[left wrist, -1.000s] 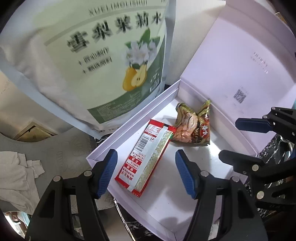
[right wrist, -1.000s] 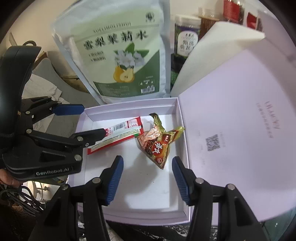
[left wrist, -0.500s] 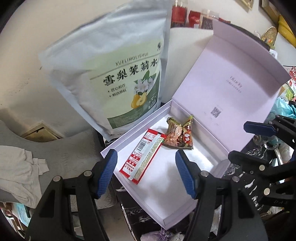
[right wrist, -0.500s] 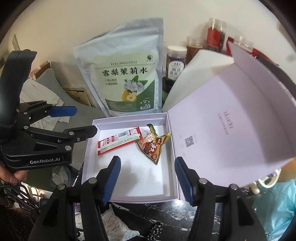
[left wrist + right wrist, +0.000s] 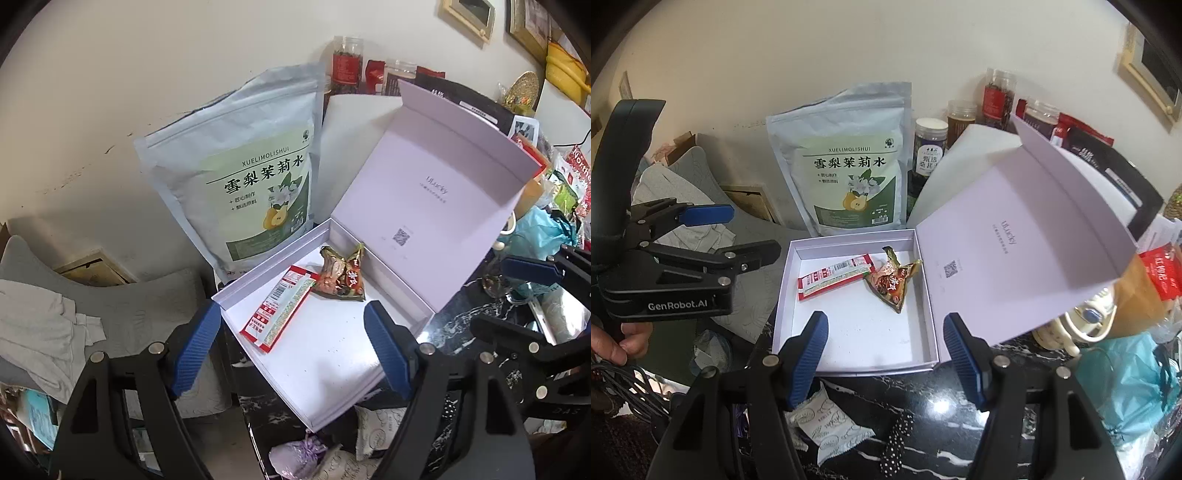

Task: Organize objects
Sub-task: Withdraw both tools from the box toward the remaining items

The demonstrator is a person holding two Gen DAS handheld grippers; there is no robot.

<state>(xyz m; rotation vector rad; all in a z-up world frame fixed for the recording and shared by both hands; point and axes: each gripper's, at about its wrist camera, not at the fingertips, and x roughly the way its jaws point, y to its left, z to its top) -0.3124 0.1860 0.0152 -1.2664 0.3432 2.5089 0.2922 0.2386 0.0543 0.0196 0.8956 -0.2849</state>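
Observation:
A pale lavender box (image 5: pixel 855 360) (image 5: pixel 325 398) lies with its lid (image 5: pixel 1015 258) standing up to the right. Inside lie a red-and-white sachet (image 5: pixel 833 282) (image 5: pixel 282 308) and a crumpled brown snack packet (image 5: pixel 892 282) (image 5: pixel 341 273). My left gripper (image 5: pixel 291 308) hangs above the box's near-left part, jaws opening with nothing between them. My right gripper (image 5: pixel 885 319) hovers over the box's front edge, jaws also opening and bare. Each gripper shows in the other's view: the left gripper (image 5: pixel 756 231) left of the box, the right gripper (image 5: pixel 489 294) right of it.
A big pouch with a pear picture (image 5: pixel 849 162) stands behind the box, jars (image 5: pixel 929 147) beside it. White sachets (image 5: pixel 831 428) and a dotted ribbon (image 5: pixel 897 435) lie on the black marble top (image 5: pixel 923 387) in front. A cream mug (image 5: pixel 1067 328) and a teal bag (image 5: pixel 1130 380) crowd the right.
Both grippers have risen and drawn back from the box, which now looks smaller, with the marble top and its sachets in view. Both pairs of jaws stand wider.

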